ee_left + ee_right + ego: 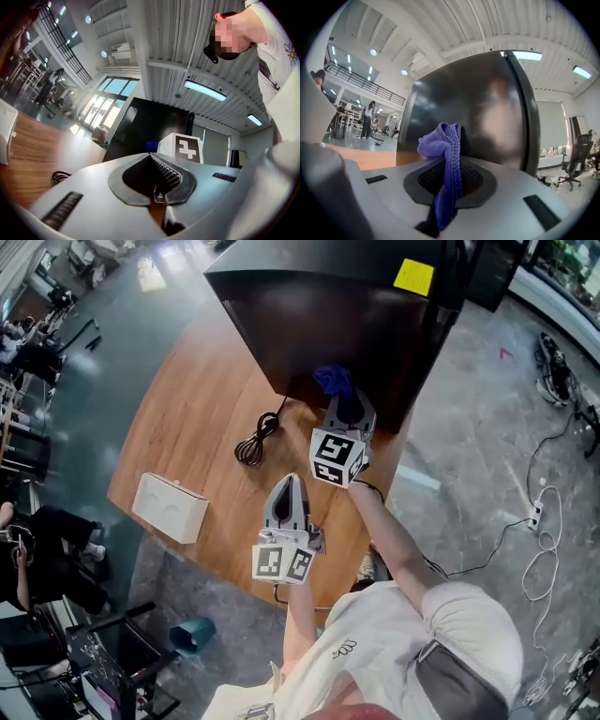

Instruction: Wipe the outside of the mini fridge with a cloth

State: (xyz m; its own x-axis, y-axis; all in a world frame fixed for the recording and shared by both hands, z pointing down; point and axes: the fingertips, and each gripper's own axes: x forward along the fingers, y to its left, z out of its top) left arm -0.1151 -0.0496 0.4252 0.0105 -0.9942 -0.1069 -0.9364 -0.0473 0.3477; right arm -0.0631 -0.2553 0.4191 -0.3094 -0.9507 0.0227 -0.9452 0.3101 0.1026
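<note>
Right gripper (341,401) jaws are clamped on the blue cloth (333,379), positioned at the lower front face of the mini fridge (319,315). Left gripper (292,482), jaws pressed together with nothing between them, is in front of the fridge, above the wooden table (187,418). A coiled black cable (256,441) lies near the fridge front.

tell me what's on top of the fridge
A yellow note sits near a corner of the fridge top. The rest that shows looks bare; the far edge runs out of view.
</note>
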